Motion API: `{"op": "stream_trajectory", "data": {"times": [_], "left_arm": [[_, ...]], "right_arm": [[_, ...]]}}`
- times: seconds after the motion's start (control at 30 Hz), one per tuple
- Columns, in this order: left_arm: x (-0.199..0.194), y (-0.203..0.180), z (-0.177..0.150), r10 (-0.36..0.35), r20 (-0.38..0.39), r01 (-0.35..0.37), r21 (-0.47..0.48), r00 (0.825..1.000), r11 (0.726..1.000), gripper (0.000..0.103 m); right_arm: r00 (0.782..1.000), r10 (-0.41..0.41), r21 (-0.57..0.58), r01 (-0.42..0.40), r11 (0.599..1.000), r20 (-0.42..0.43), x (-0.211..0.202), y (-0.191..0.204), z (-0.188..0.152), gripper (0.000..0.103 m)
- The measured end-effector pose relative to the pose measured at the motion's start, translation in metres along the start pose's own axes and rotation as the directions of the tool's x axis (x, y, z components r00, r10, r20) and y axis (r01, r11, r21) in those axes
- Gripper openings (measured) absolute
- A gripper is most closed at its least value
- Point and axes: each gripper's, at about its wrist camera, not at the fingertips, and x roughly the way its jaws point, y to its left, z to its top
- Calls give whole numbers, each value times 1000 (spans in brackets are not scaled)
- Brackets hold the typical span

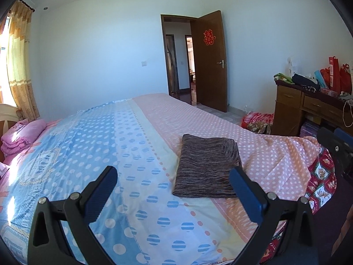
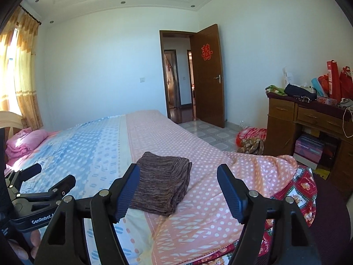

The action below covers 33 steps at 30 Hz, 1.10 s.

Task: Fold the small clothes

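Bedroom with pale walls surrounded a bed [image 1: 110, 132] under a dotted blue and pink cover. Both claws hovered above it, empty: the left gripper [image 1: 173, 175] with jaws spread wide, the right gripper [image 2: 177, 174] likewise apart. A folded brown garment [image 2: 161, 183] lay flat on the pink side, just beyond the fingertips, partly hidden by them. Farther off stood an open door [image 1: 209, 59] and a cluttered desk [image 2: 308, 119], cut off at the right edge.

1 folded garment [image 1: 205, 165], 2 claws [image 1: 174, 183] [image 2: 176, 187], 1 bed [image 1: 132, 137], 1 door [image 1: 209, 61], 1 desk [image 2: 308, 119], 1 pink blanket [image 1: 19, 137]
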Motion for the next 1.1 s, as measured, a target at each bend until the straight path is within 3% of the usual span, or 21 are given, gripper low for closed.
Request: {"op": "stream_trajectory", "data": {"times": [1.1], "left_arm": [[-5,-2,3,14,22,-15,10,1000,1000,103]], "right_arm": [[1000,3,-10,-3,1000,23,-3,-2,-1,75]]}}
